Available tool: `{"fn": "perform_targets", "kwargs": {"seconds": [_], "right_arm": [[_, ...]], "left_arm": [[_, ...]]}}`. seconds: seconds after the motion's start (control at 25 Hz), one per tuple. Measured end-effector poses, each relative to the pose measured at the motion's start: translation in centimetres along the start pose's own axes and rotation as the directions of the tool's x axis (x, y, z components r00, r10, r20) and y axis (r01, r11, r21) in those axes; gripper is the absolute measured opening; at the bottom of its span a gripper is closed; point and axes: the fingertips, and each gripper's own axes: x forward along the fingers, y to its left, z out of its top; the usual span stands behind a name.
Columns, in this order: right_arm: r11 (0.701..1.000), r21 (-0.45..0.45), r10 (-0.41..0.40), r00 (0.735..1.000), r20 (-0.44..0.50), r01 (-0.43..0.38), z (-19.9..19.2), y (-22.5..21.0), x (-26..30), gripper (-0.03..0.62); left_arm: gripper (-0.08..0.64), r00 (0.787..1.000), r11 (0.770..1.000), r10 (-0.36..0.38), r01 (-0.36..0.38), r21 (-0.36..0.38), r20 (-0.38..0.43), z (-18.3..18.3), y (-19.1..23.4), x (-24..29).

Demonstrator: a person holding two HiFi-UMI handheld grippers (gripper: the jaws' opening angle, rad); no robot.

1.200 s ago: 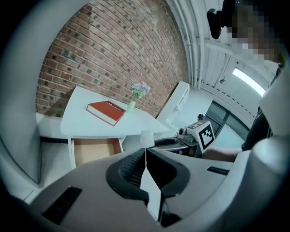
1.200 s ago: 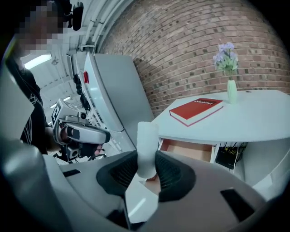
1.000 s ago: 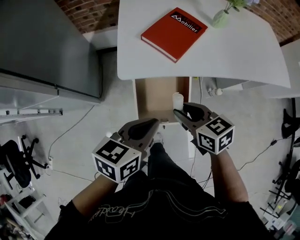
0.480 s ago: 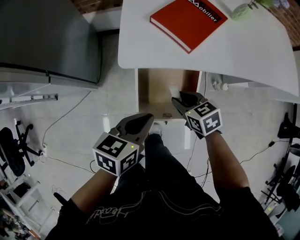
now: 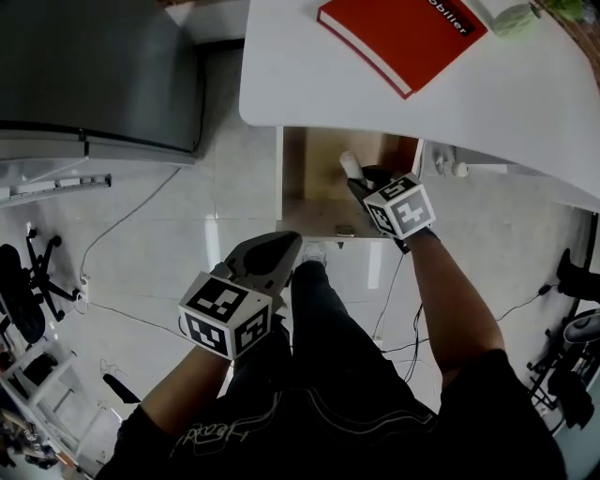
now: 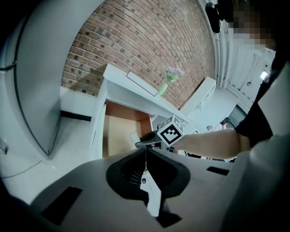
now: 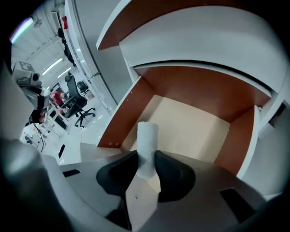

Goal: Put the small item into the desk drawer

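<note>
Head view, entries in order of relevance.

1. Right gripper (image 5: 361,180). Over the past second it has sunk from above the drawer front to well inside the open desk drawer (image 5: 305,187). The forearm reaches forward and down, and the gripper is pitched steeply toward the drawer floor.

2. Small white cylinder (image 5: 349,164). It is held near one end between the right jaws, and the rest sticks out past the tips. The right gripper view shows both jaws pressed against its sides. It now sits inside the drawer walls, over the bare wooden floor. Whether its far end touches that floor cannot be told.

3. Bearing on the task. The carry looks all but done. What remains is probably a short further descent, then a release.

4. Left gripper (image 5: 281,248). It has also come lower and now hangs outside the drawer, just short of its front edge and above the person's leg. Its jaws are together with nothing between them. It tilts moderately downward and points toward the drawer.

5. Desk top (image 5: 300,84). It carries a red book (image 5: 403,33) and a pale green vase (image 5: 514,19), both well apart from the grippers.
</note>
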Motion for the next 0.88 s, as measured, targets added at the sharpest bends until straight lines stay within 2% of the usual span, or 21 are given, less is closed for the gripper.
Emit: {"fn": "perform_targets", "kwargs": {"seconds": [0.2,0.4,0.64,0.88], "right_arm": [[0.996,-0.076,-0.045,0.995,-0.087,0.038,-1.0,-1.4,2.9,0.137],[0.996,-0.068,-0.06,0.987,-0.147,0.051,-2.0,-2.2,6.0,0.137],[0.995,-0.095,-0.048,0.982,-0.18,0.031,-2.4,-2.3,8.3,0.138],[0.996,-0.092,-0.031,0.981,-0.193,0.013,-2.8,-2.4,8.9,0.15]], "left_arm": [[0.026,1.0,1.0,0.012,-0.012,-0.01,-0.013,-1.1,1.4,0.2],[0.026,0.999,0.999,0.032,-0.033,-0.029,-0.015,-1.8,2.9,0.2],[0.026,0.999,0.996,0.052,-0.052,-0.07,-0.013,-2.4,4.1,0.1],[0.026,0.998,0.996,0.052,-0.054,-0.071,-0.024,-3.0,4.3,0.1]]}}
